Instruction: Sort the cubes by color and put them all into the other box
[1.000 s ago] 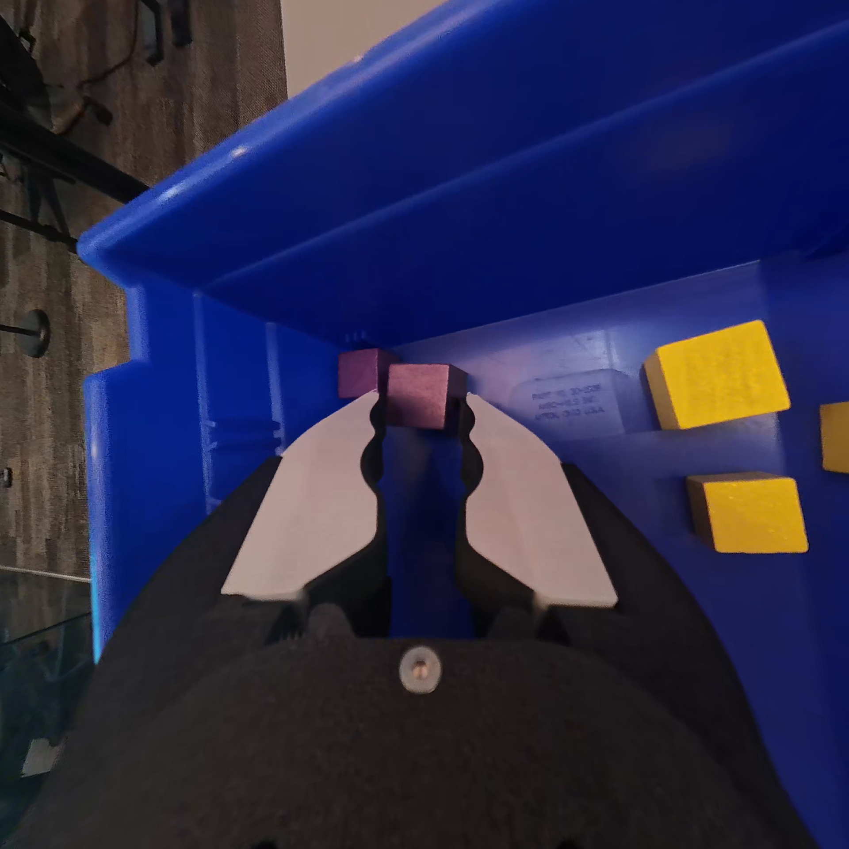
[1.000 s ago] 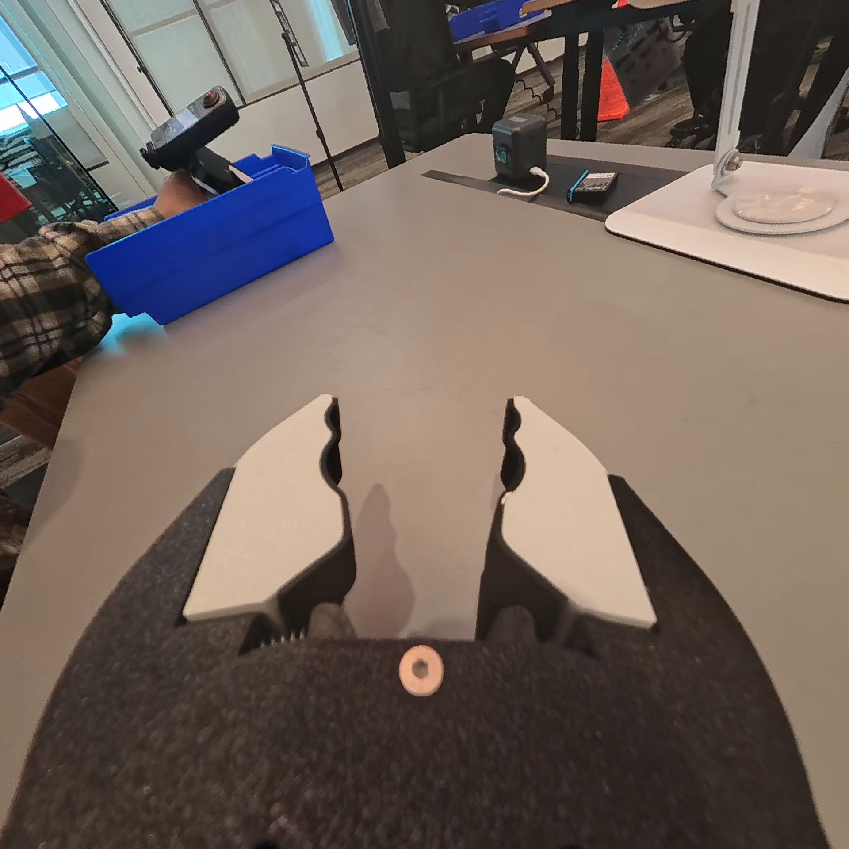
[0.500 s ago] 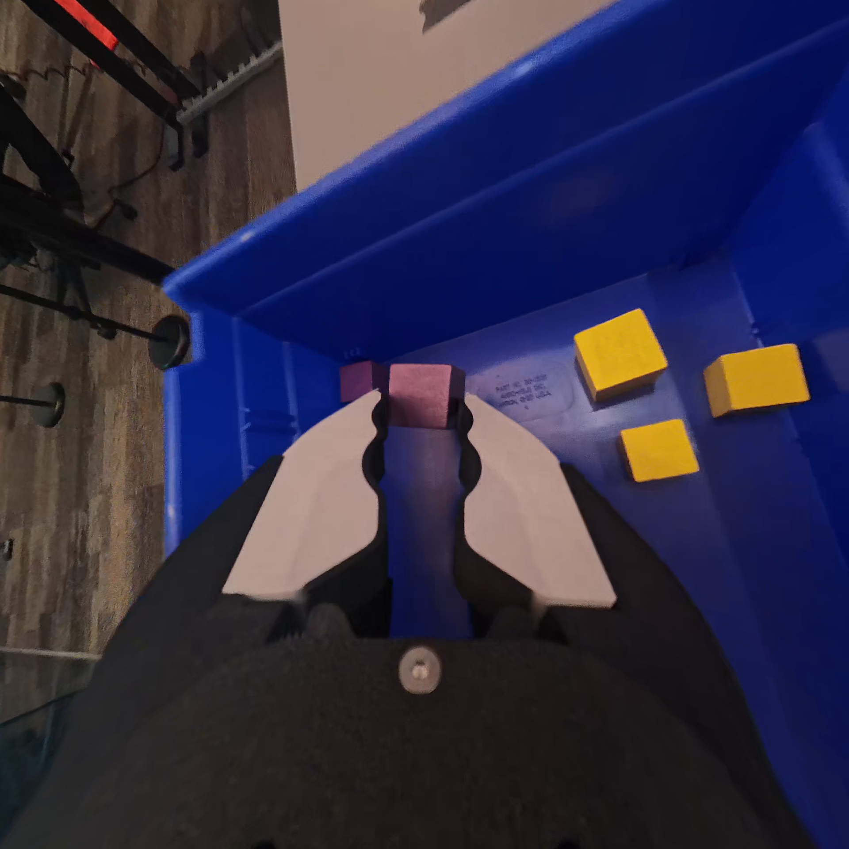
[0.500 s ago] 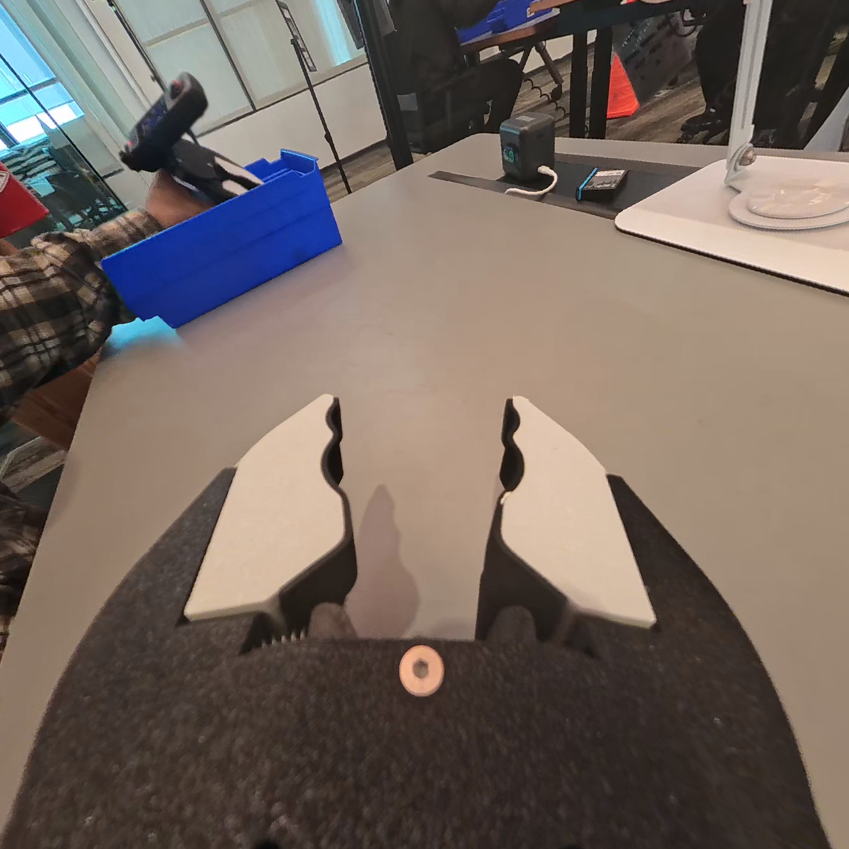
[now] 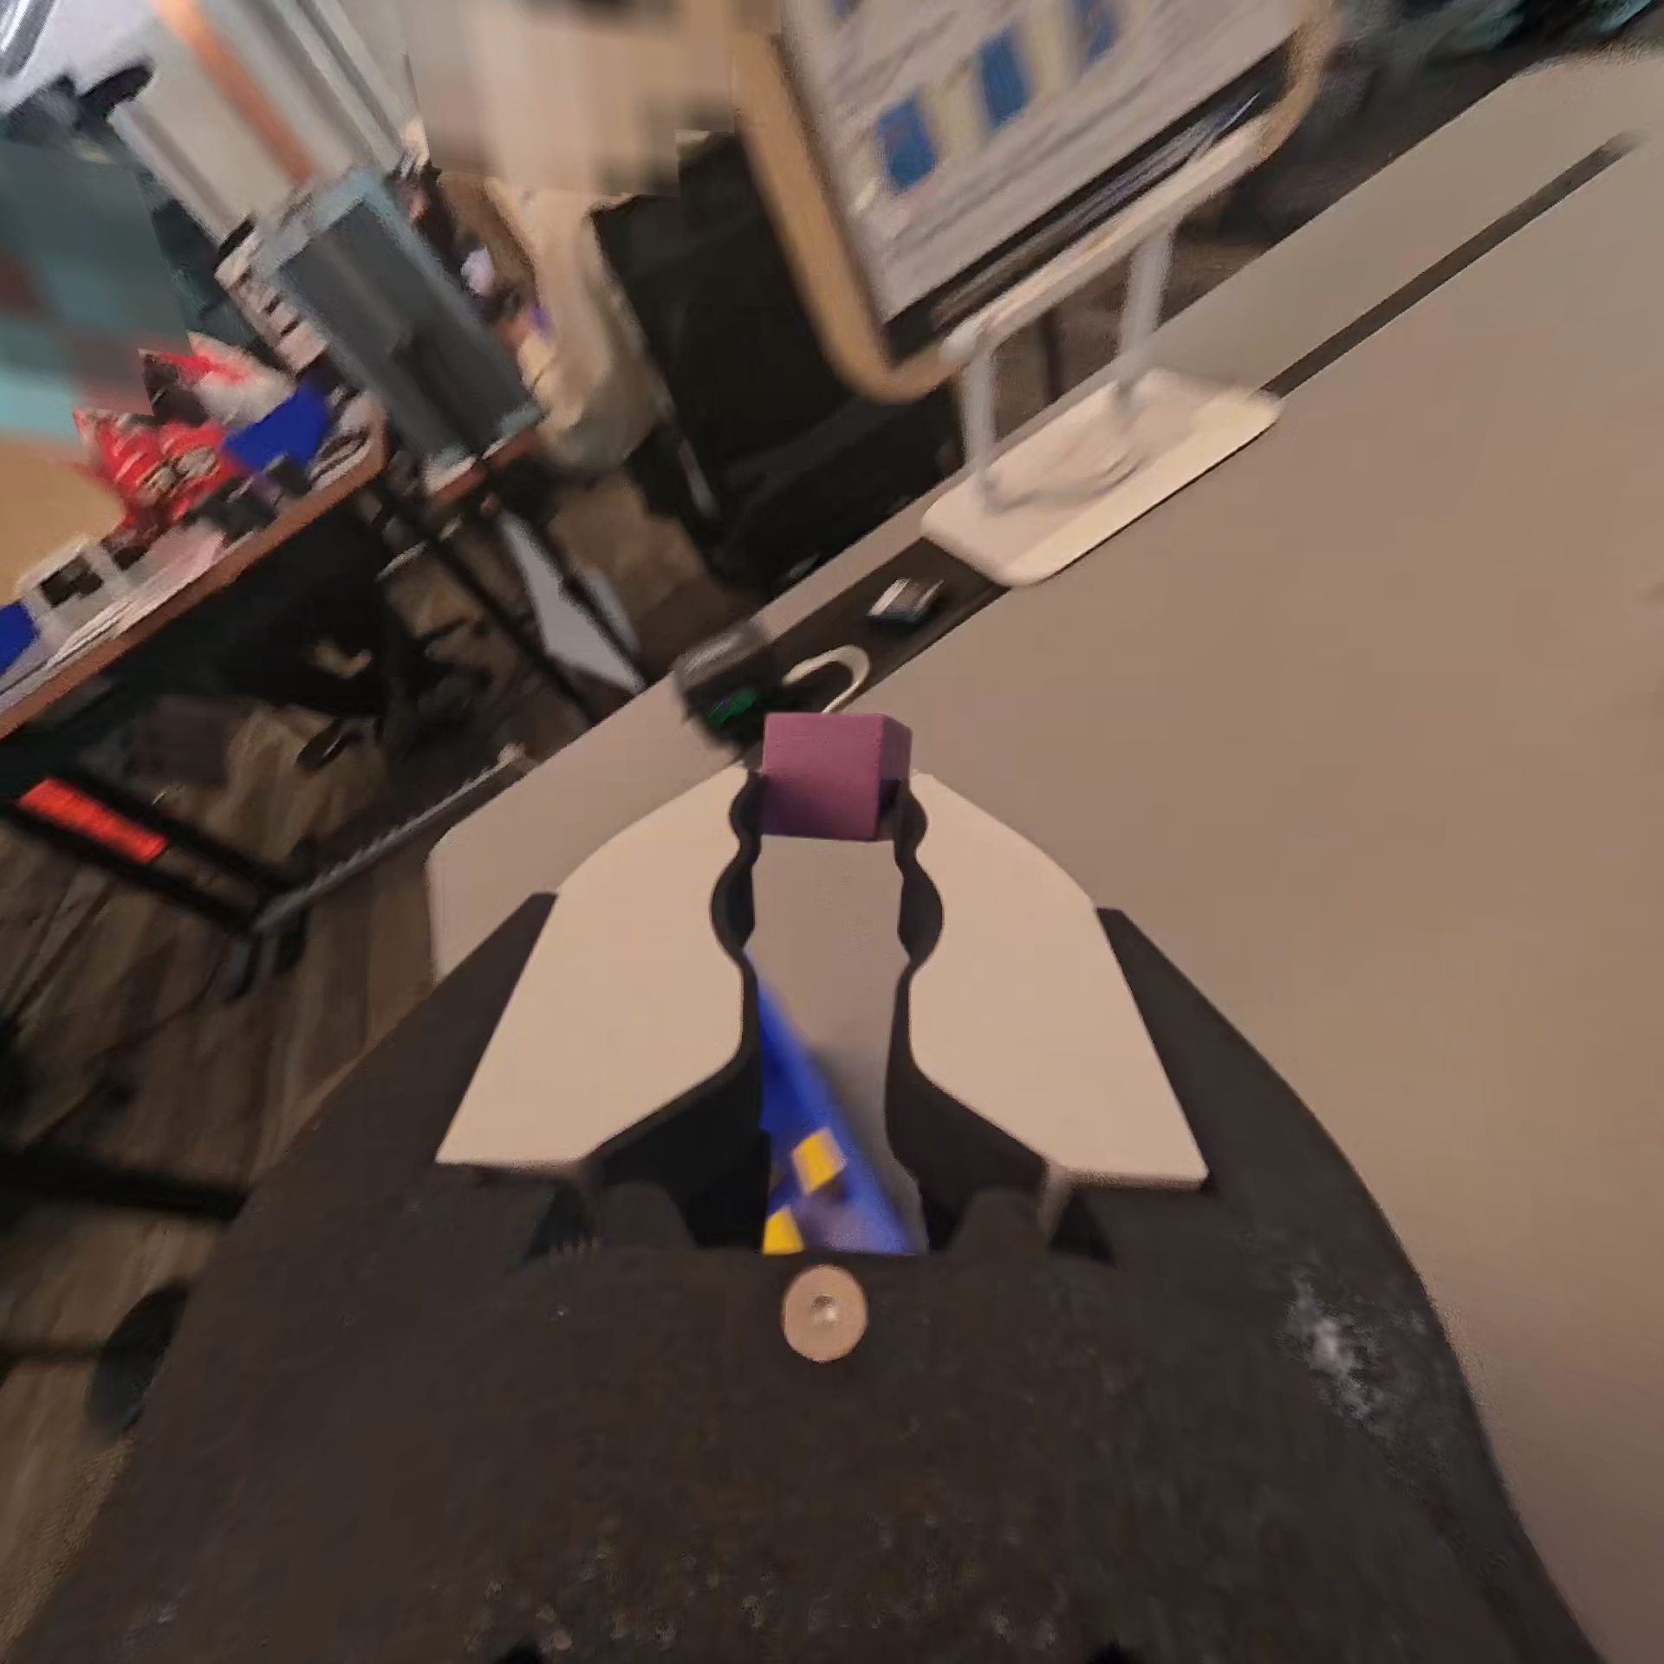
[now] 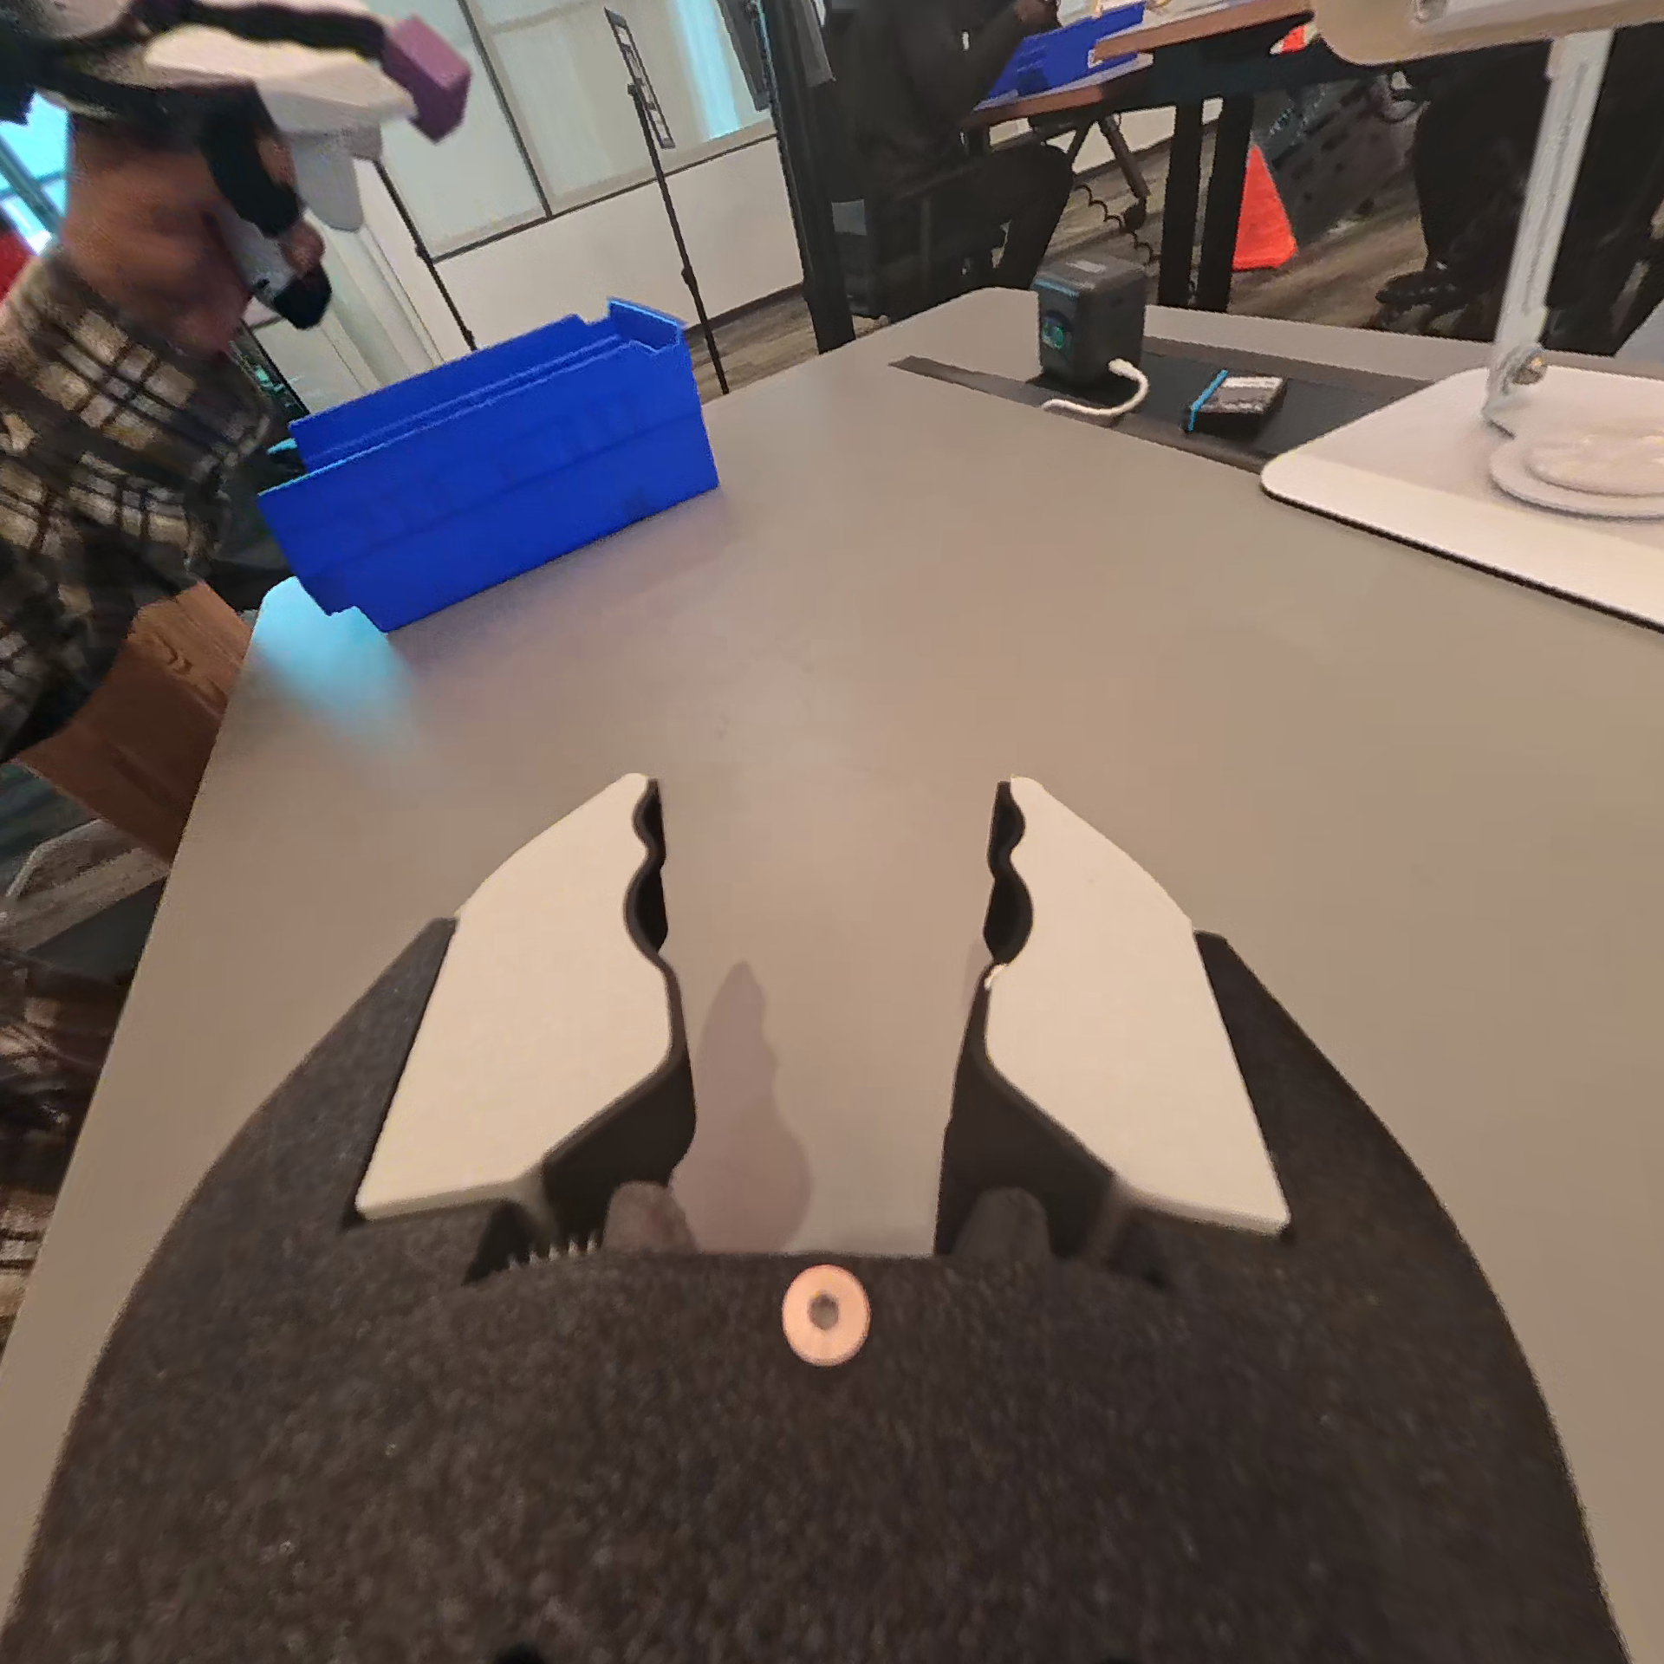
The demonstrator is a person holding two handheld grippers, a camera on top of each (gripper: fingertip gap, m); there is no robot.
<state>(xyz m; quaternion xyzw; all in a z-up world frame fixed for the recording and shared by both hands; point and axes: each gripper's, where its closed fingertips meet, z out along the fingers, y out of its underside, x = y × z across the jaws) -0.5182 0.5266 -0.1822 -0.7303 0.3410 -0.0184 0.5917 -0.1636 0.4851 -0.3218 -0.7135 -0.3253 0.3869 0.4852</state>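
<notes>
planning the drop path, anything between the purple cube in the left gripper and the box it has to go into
The other box is not in either view, so the full path cannot be judged. The left gripper holds the purple cube lifted above the blue box, and the grey table shows bare beside that box.

Left wrist view is dim and warm, its background smeared by motion blur; right wrist view is brighter and sharper, daylight from windows glaring pale on the grey surface; wide-angle bending at edges.
</notes>
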